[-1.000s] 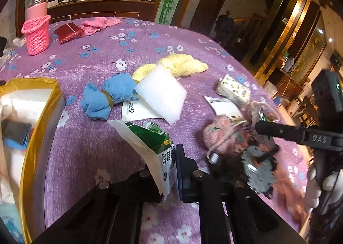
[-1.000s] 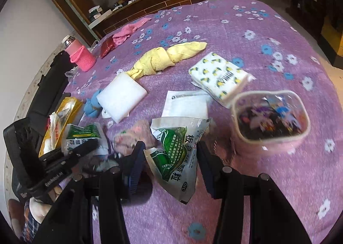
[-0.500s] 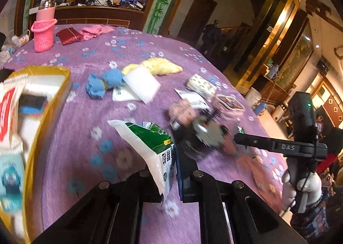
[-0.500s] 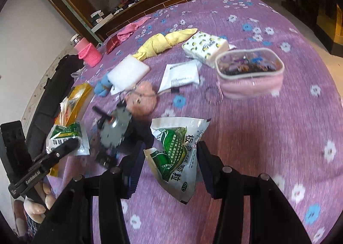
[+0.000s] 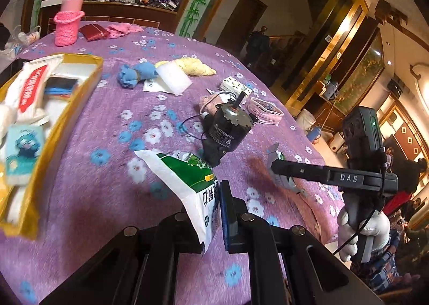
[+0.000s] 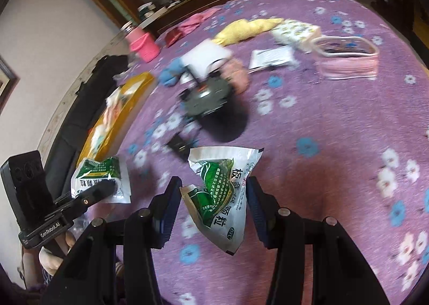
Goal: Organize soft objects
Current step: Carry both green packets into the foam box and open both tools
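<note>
My left gripper [image 5: 217, 211] is shut on a green and white sachet [image 5: 187, 184], held above the purple flowered tablecloth [image 5: 107, 176]. The right gripper [image 6: 211, 197] is shut on a second, crumpled green and white sachet [image 6: 222, 197]; in the left wrist view it shows at the right [image 5: 278, 171], held by a white-gloved hand [image 5: 362, 230]. A golden box [image 5: 80, 96] with packets inside lies to the left. Farther back lie a blue cloth [image 5: 136, 74], a white sponge [image 5: 173, 80], a yellow cloth [image 5: 198, 69] and a pink plush [image 5: 211, 104].
A black electric motor [image 5: 228, 130] with wires stands mid-table, just beyond both sachets. A pink see-through pouch [image 6: 348, 61], a tissue pack [image 6: 295, 31] and a paper packet [image 6: 270, 57] lie at the right. A pink bottle [image 5: 68, 23] and a red wallet [image 5: 93, 31] stand at the back.
Both grippers have pulled back and to the left with their sachets still held. The motor and the cloths now lie farther away, and the golden box has come more into view.
</note>
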`<state>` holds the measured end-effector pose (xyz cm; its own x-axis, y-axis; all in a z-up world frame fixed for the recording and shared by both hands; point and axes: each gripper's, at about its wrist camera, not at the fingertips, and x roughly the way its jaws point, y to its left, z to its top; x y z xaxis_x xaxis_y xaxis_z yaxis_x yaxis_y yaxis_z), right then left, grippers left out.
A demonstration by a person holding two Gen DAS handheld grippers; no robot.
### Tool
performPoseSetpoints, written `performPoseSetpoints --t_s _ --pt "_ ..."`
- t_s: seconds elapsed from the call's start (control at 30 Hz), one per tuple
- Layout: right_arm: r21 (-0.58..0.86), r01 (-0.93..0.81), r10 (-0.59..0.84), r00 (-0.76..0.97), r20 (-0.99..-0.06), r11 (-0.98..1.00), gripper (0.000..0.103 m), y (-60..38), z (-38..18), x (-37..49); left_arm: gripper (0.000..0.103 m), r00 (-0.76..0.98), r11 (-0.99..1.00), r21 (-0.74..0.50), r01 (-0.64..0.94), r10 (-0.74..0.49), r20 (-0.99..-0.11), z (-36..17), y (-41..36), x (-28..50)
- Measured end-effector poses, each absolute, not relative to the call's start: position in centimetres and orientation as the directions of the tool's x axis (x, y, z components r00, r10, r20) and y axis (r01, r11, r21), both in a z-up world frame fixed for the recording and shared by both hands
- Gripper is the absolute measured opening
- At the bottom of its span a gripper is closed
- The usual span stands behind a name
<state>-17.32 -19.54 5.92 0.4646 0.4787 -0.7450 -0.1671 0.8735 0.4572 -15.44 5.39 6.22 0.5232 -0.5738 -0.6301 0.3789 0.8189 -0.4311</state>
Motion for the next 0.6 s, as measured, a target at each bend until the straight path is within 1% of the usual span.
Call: performPoseSetpoints --t_s 0.33,0.6 --pt "0.482 -0.318 0.576 0.392 -0.718 0.817 0.048 -11.8 7.2 -16.7 0.008 0.63 0.859 -0.426 0.285 -0.503 -0.591 7.7 11.9 -17.5" --pt "0.482 -0.424 0.629 0.343 -0.698 0.767 0.048 -5.0 9.3 -14.4 0.008 0.705 0.891 -0.425 0.16 -0.405 -0.583 8.0 17.9 -16.0"
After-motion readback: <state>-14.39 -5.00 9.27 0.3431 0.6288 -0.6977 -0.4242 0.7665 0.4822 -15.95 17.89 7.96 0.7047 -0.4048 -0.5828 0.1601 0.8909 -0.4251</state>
